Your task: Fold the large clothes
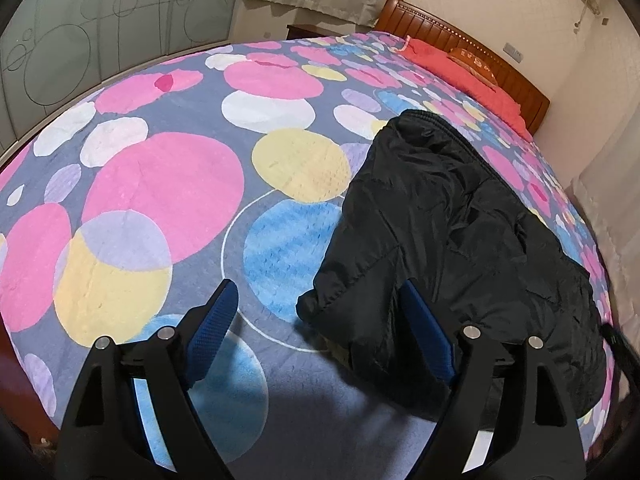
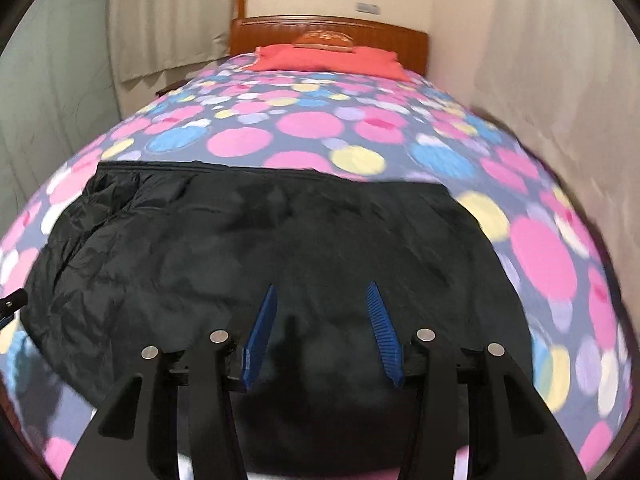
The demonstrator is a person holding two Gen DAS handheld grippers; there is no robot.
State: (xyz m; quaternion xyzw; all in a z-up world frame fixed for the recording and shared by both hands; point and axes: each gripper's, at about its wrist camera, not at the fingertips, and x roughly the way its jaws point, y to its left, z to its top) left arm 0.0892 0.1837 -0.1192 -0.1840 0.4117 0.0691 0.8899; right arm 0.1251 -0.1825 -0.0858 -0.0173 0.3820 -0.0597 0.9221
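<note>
left claw [image 1: 316, 296]: released, jaws spread wide, holding nothing; hovers above the bed cover.
right claw [image 2: 322, 296]: released too, jaws parted, nothing between them; hangs over the near middle of the garment. this view is blurred.
black jacket [image 1: 452, 232]: padded, dark, lying on the bed just ahead and to the right of the left claw, whose right finger overlaps its near left corner in the view; i cannot tell whether they touch. directly under and ahead of the right claw it spreads as a broad, roughly rectangular slab.
bedspread [image 1: 160, 184]: coloured circles, open to the left of and beyond the left claw.
red pillow [image 2: 328, 58]: far ahead of both claws, by the wooden headboard [image 2: 280, 30].
done so far: judging by the compact outline, a straight far edge and no sleeve lying loose, the jacket looks partly folded.
left to do: probably a further fold to halve it, then tidying; neither claw has a grip for that yet.
</note>
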